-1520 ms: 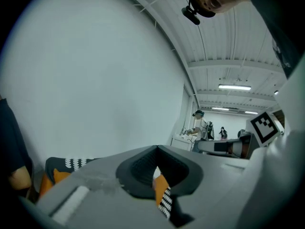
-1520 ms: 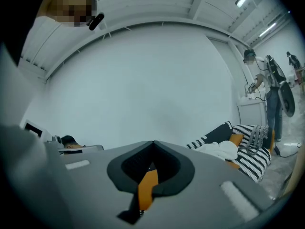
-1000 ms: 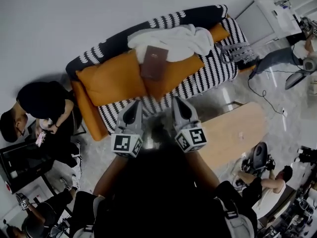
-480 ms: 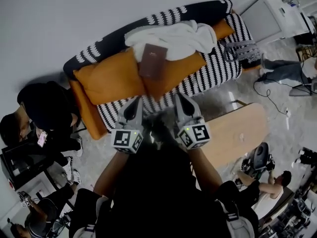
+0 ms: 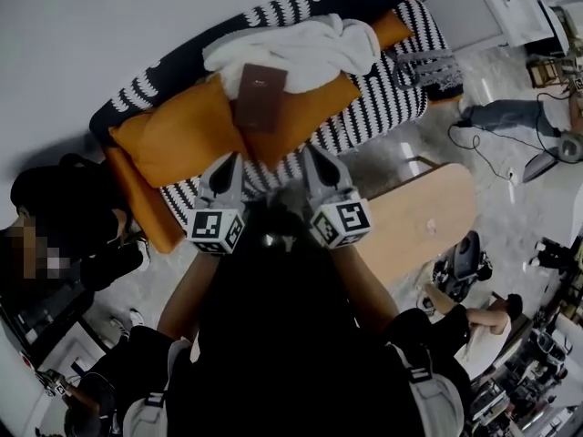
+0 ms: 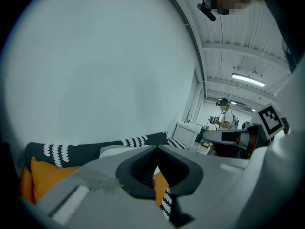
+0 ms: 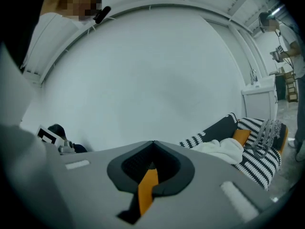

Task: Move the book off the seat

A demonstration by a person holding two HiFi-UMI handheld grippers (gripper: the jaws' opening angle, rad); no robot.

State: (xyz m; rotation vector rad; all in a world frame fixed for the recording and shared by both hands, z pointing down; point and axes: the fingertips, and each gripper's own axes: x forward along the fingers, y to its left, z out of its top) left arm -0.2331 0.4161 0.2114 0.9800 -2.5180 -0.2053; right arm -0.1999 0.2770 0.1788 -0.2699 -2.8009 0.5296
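A brown book (image 5: 260,96) lies on the seat of the black-and-white striped sofa (image 5: 387,107), resting across two orange cushions (image 5: 173,139) and the edge of a white blanket (image 5: 291,48). My left gripper (image 5: 228,160) and right gripper (image 5: 314,153) are side by side just short of the sofa's front edge, pointing at the cushions below the book. Both are shut and empty. In the left gripper view the left gripper (image 6: 157,148) has its tips meeting, with cushion and blanket (image 6: 114,150) beyond. The right gripper (image 7: 152,143) looks the same in its own view. Neither gripper view shows the book.
A light wooden table (image 5: 419,230) stands right of my arms, close to the sofa. A person in black (image 5: 64,212) sits at the sofa's left end. A white cabinet (image 5: 483,16) stands past the right end; cables and other people are on the floor at right.
Both grippers have moved forward and down toward the sofa's front edge, still shut. The sofa and book have shifted left and up in the head view.
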